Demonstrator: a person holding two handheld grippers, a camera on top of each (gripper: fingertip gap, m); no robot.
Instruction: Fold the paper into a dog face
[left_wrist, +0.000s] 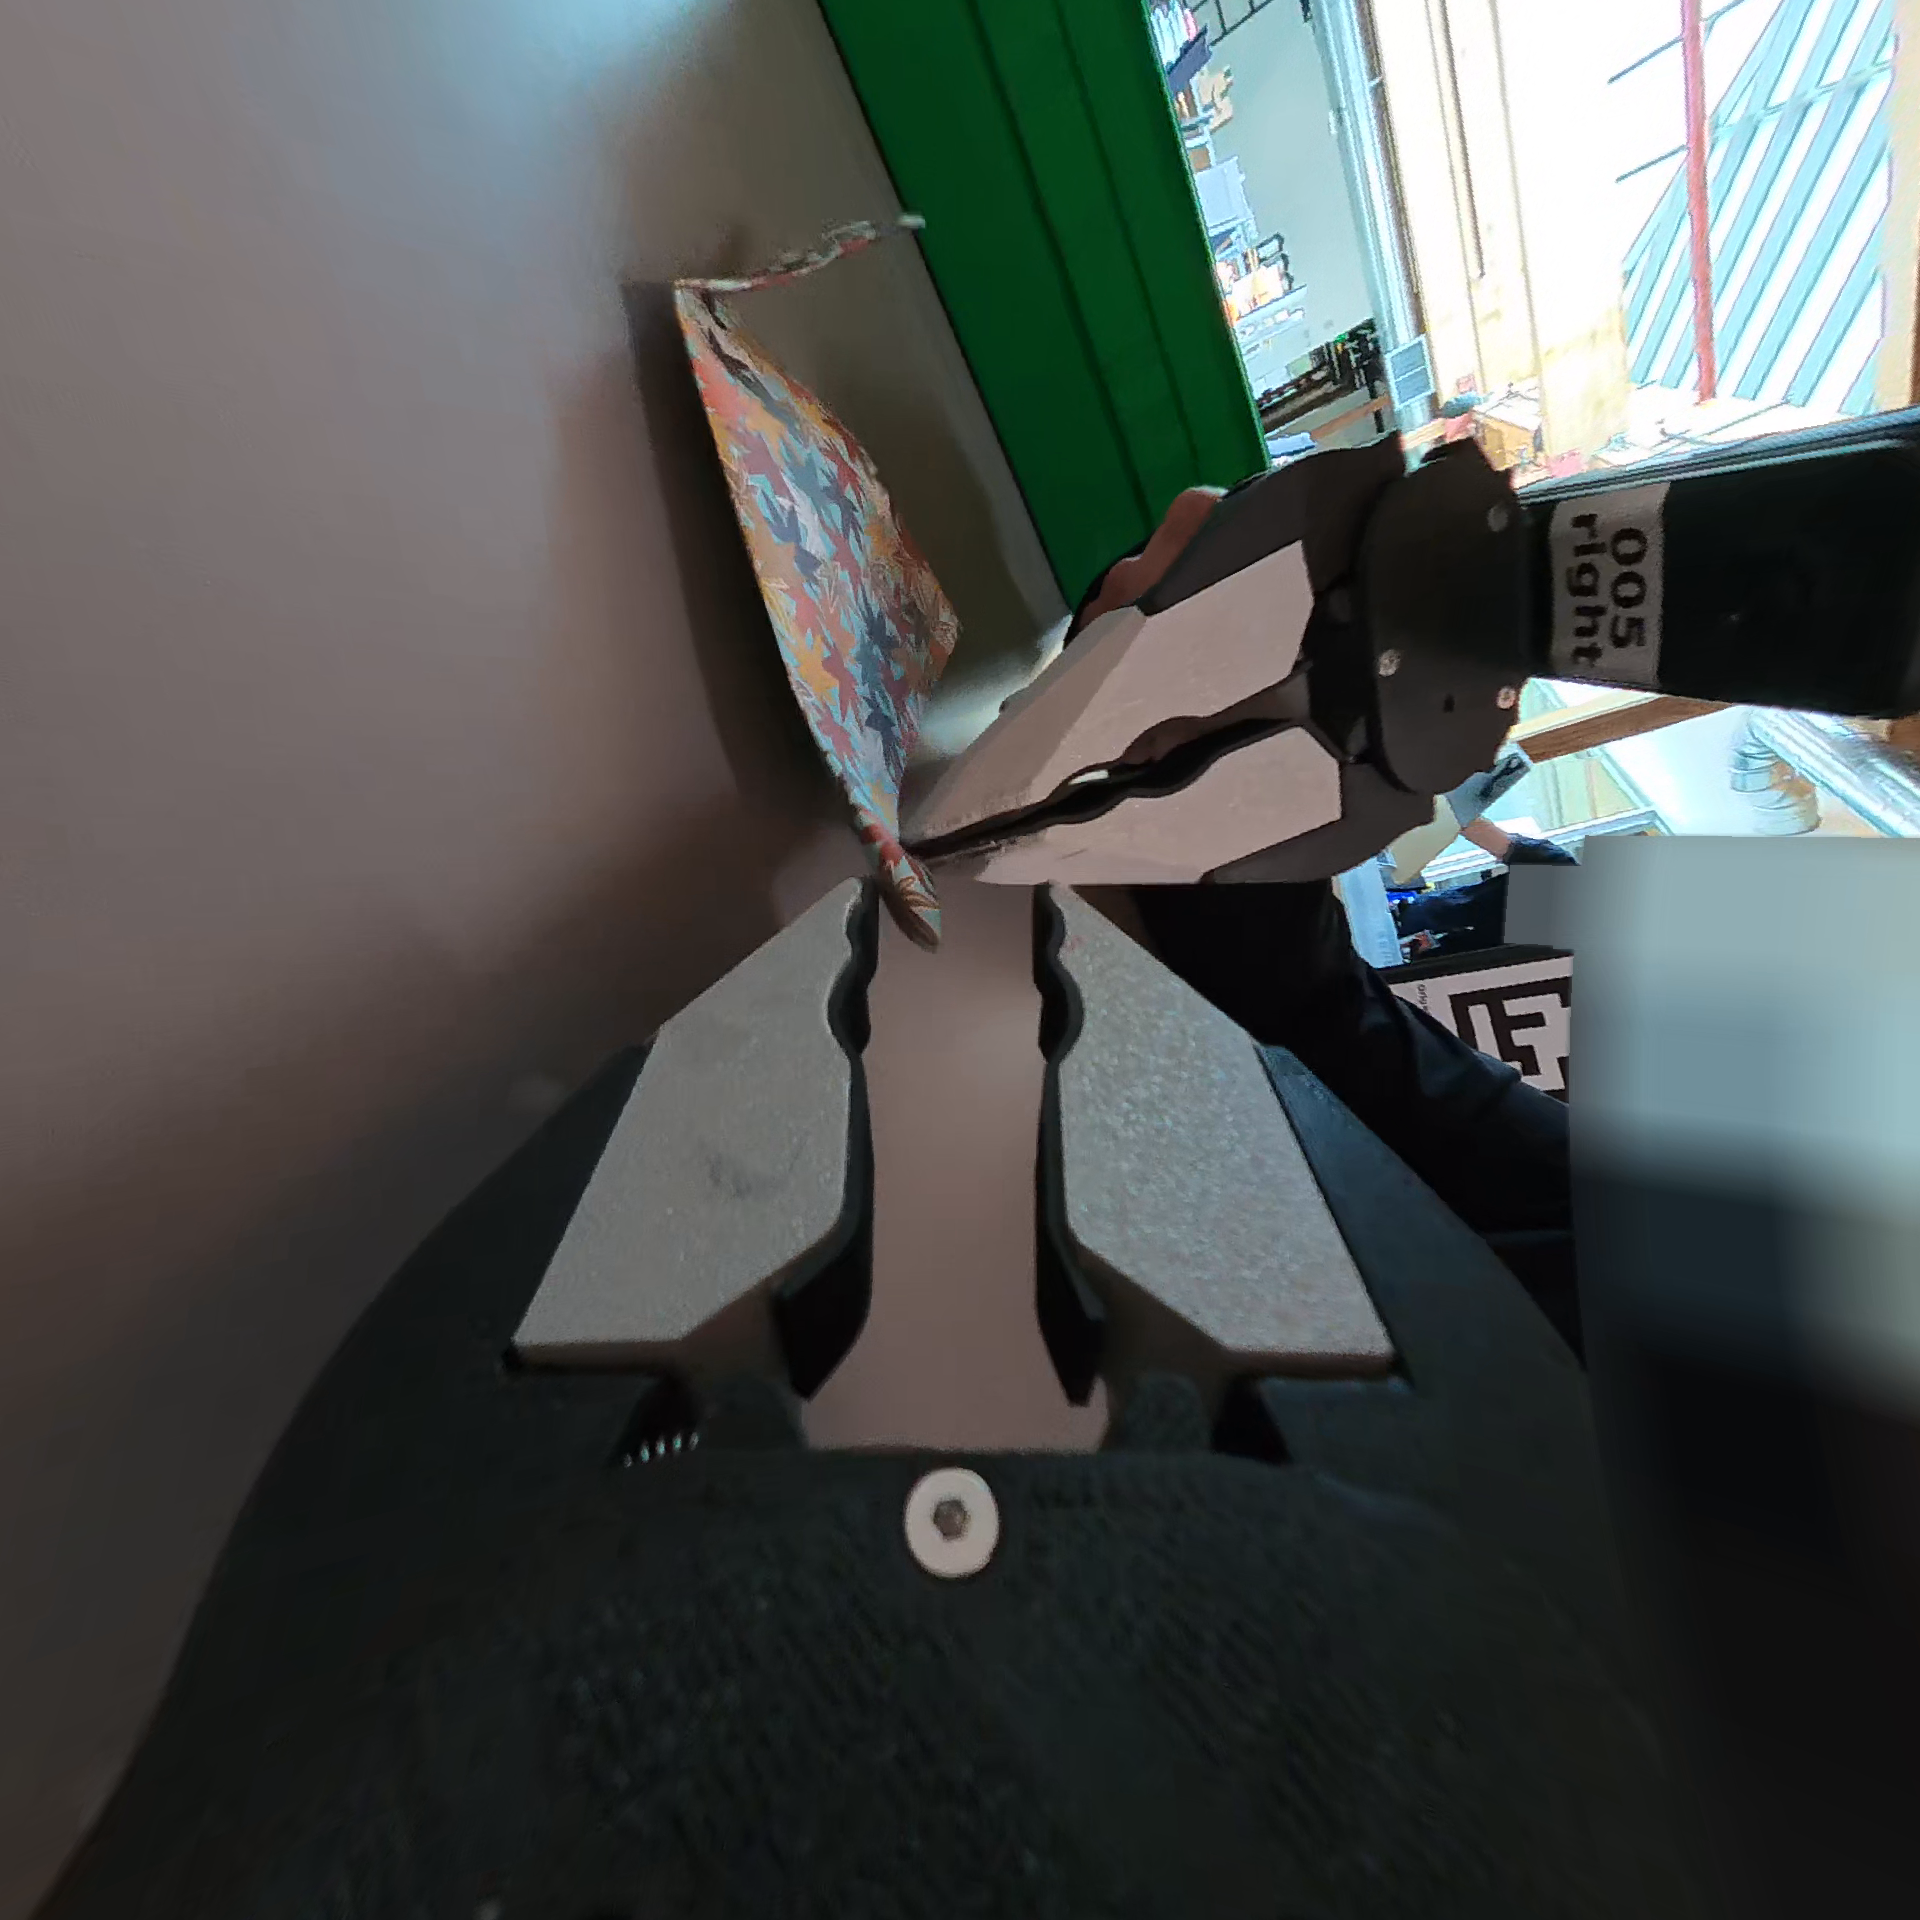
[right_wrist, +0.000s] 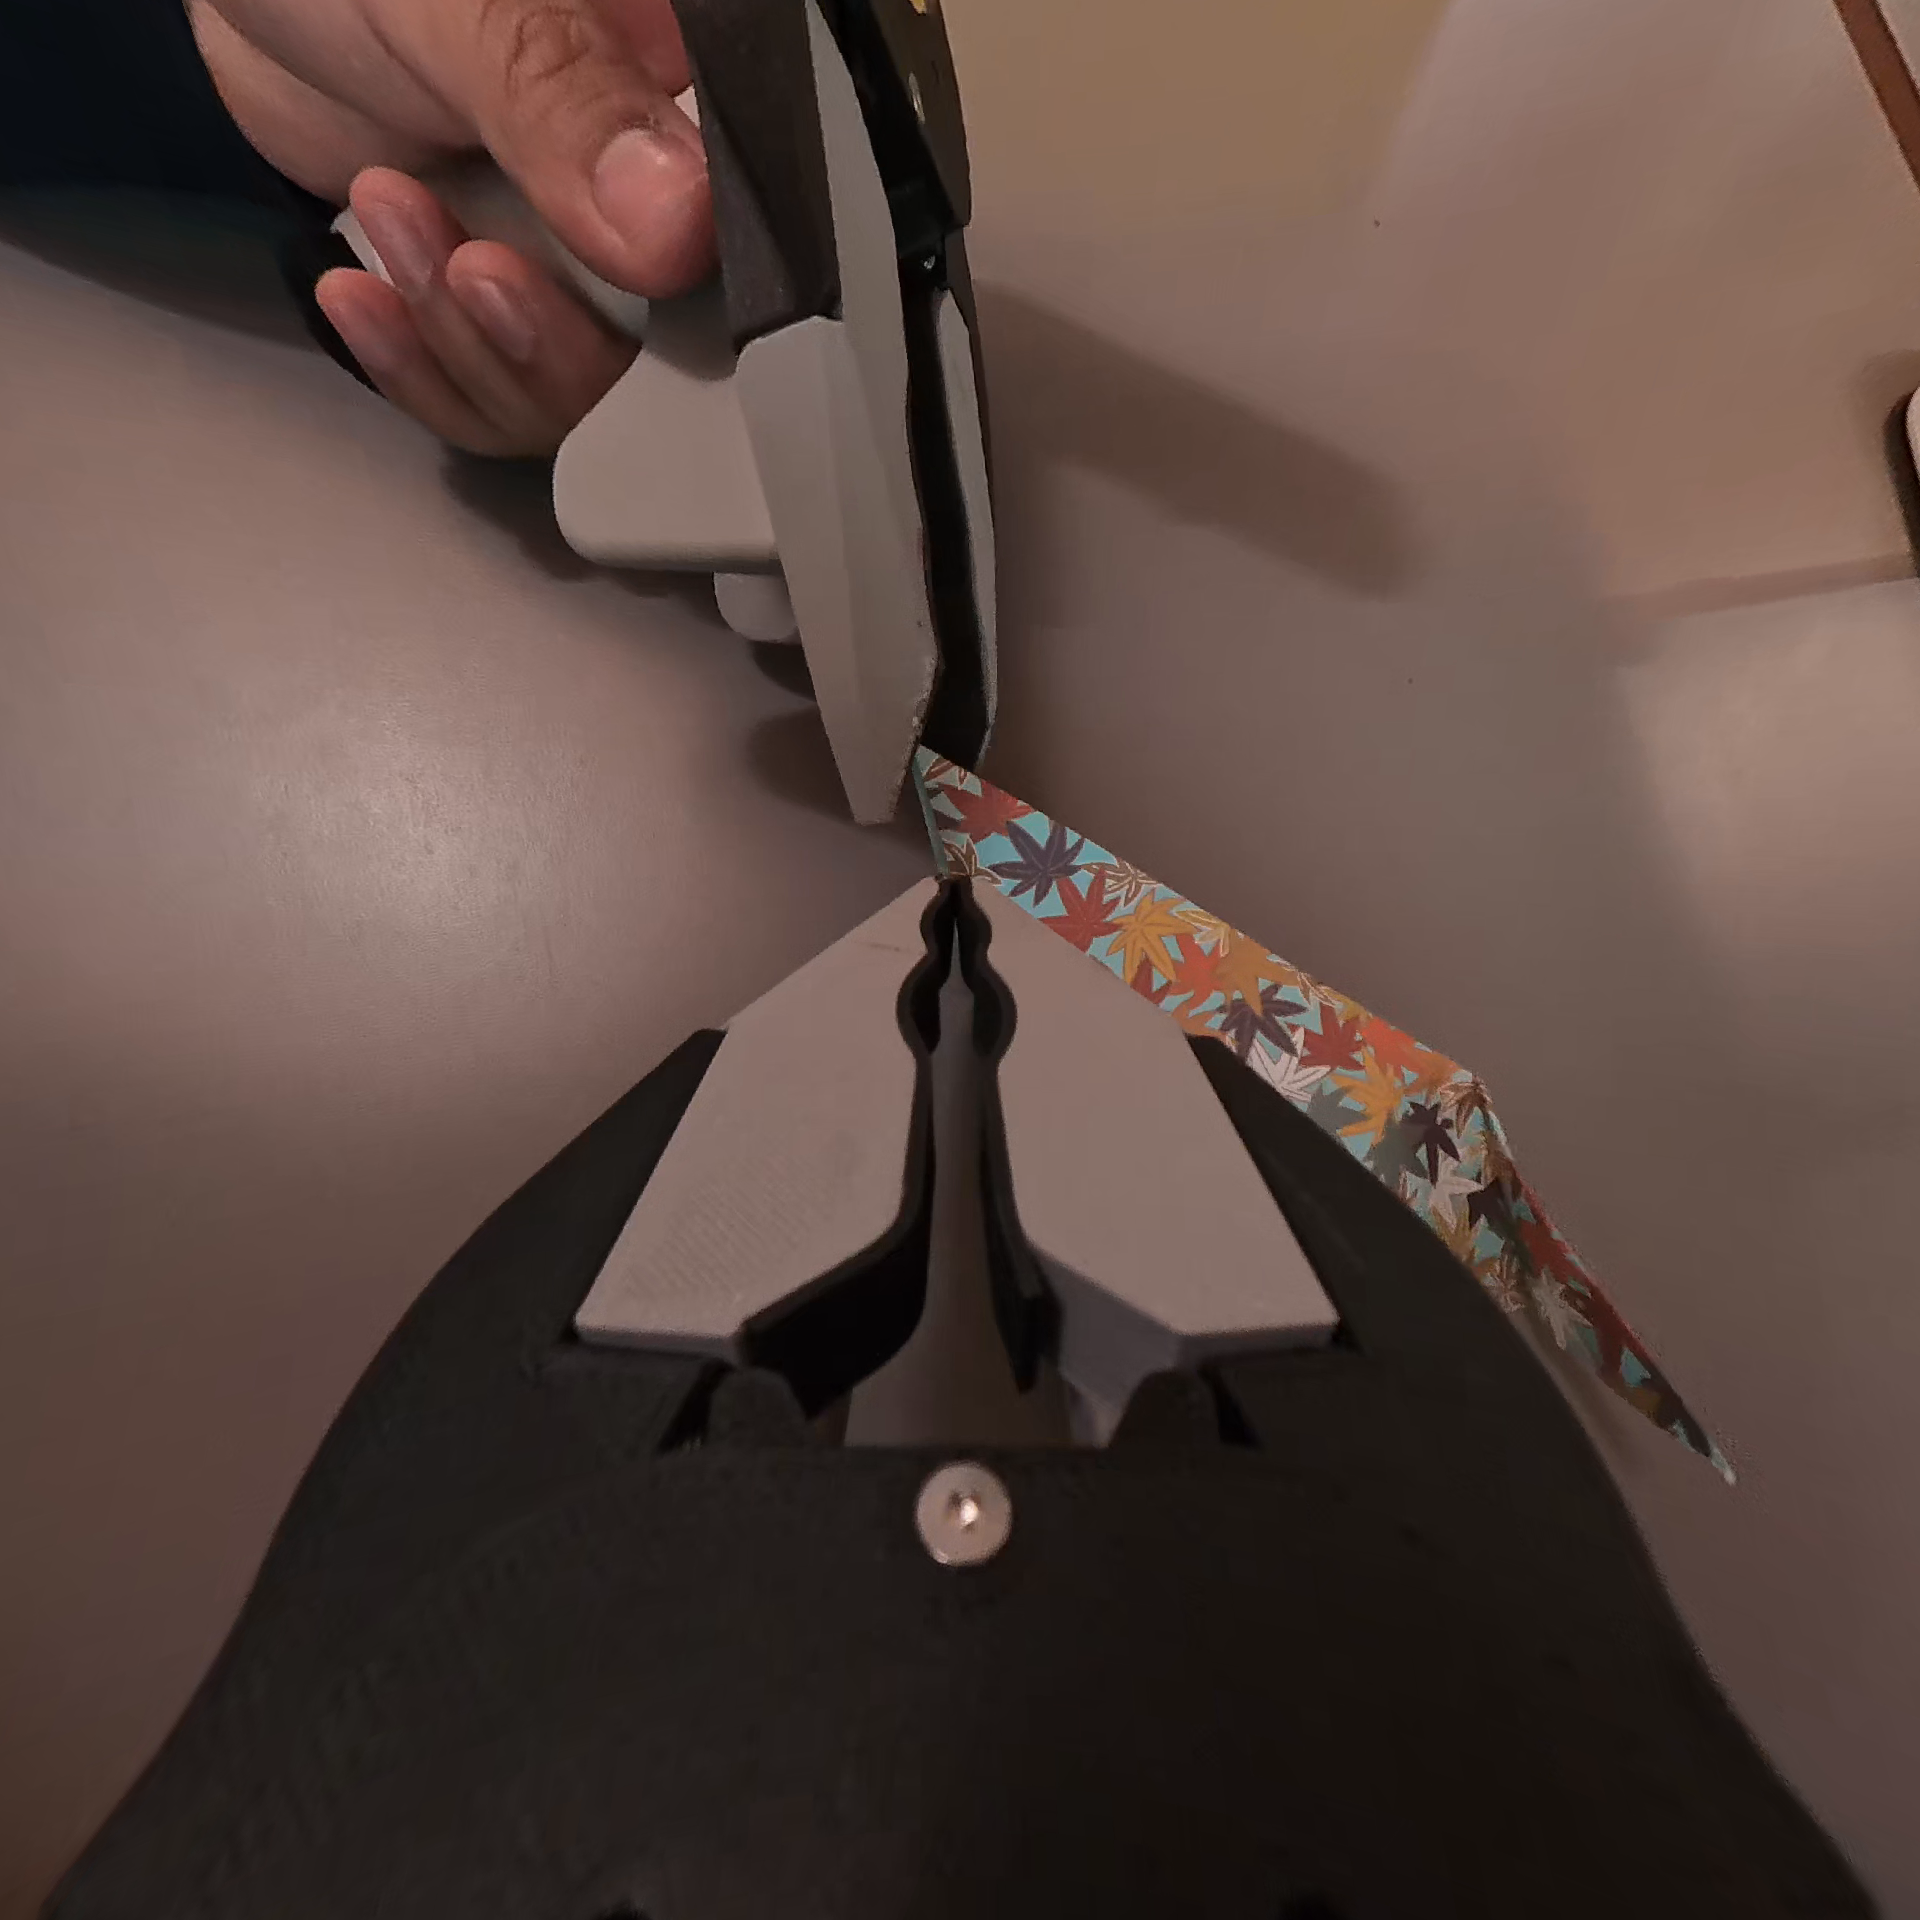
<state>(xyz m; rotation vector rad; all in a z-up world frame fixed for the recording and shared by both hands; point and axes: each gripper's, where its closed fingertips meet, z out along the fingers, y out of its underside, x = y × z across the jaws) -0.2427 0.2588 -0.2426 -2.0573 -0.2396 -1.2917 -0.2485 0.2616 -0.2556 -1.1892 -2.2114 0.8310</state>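
1. The left claw (left_wrist: 956, 904) has its two grey fingers parted with a clear gap, nothing clamped between them; the paper's lowest corner sits just at its left fingertip.
2. The right claw (right_wrist: 956, 899) is pinched closed at the tips on that same corner of the square sheet of origami paper printed with red, orange and navy maple leaves on pale blue (right_wrist: 1195, 935).
3. In the left wrist view the right claw (left_wrist: 925, 847) comes in from the side, tips together on the paper (left_wrist: 842, 582), which stands up off the plain grey-beige table (left_wrist: 312, 623), partly folded, its upper edge curled over.
4. In the right wrist view the left claw (right_wrist: 940, 769) points down at the gripped corner, and a bare hand (right_wrist: 499, 208) holds its handle.
5. A green panel (left_wrist: 1060, 312) stands along the table's far edge.
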